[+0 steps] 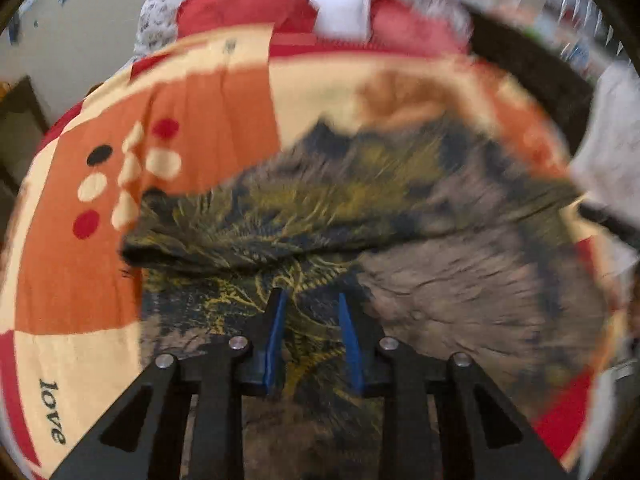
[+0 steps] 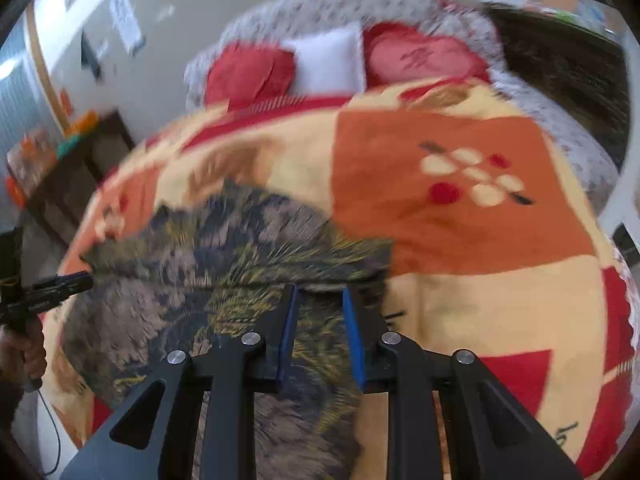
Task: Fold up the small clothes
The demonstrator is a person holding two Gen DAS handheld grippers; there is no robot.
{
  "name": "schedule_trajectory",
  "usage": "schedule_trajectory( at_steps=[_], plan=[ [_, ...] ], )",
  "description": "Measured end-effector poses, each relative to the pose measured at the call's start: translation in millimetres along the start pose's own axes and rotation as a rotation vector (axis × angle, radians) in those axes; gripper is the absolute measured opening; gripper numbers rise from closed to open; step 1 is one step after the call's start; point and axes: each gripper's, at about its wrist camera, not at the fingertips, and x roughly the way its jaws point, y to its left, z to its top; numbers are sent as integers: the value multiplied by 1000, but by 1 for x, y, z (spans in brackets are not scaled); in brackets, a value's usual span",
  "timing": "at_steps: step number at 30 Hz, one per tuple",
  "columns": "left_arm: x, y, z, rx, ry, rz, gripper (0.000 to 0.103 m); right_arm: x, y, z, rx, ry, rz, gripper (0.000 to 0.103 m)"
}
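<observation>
blanket [image 2: 460, 240] bare rightward, pillows [image 2: 328, 60] far end

One dark patterned garment [image 2: 224, 248] lies under and beyond the fingers on one orange, cream and red bedspread [image 2: 460, 220], with two red pillows [image 2: 248, 74] and one white pillow [image 2: 328, 60] far ahead of the fingertips, and two grippers, left gripper [image 1: 311, 300] and right gripper [image 2: 320, 294].

Bed [image 2: 460, 240] — patterned garment [image 2: 240, 248], pillows [image 2: 328, 60]

Both tools, left [image 1: 310, 300] & right [image 2: 320, 294], jaws apart, angled down.
</observation>
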Motion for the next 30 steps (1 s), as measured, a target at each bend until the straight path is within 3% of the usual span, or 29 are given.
schedule_trajectory(
  at_steps=[4, 7, 10, 11, 13, 17, 21, 25, 27, 28, 30],
  plan=[
    [19, -3, 22, -21, 51, 42, 40, 60, 6, 6, -44, 210, -46, 26],
    [30, 11, 59, -45, 70, 31, 41, 68, 2, 30, -42, 219, -30, 27],
    [19, 47, 99, -130, -9, 159, 42, 42, -5, 67, -6, 30, -82, 27],
    [9, 61, 107, -177, -48, 176, 43, 31, -11, 74, 41, -27, -74, 27],
    [-8, 81, 113, -277, -91, 142, 45, 13, -19, 78, 116, -96, -35, 27],
    [-27, 73, 93, -319, -163, 63, 52, -1, -12, 67, 115, -166, -53, 27],
    [-12, 43, 76, -283, -158, 8, 52, 18, 10, 55, 121, -163, -91, 27],
    [24, 33, 58, -227, -144, 132, 52, 47, 27, 49, 164, -169, -196, 27],
    [40, 39, 41, -211, -141, 205, 60, 71, 26, 44, 168, -105, -210, 27],
    [40, 43, 33, -230, -166, 183, 62, 83, 23, 40, 161, -77, -213, 27],
    [38, 42, 33, -239, -179, 181, 63, 87, 23, 35, 119, -109, -221, 29]
  ],
)
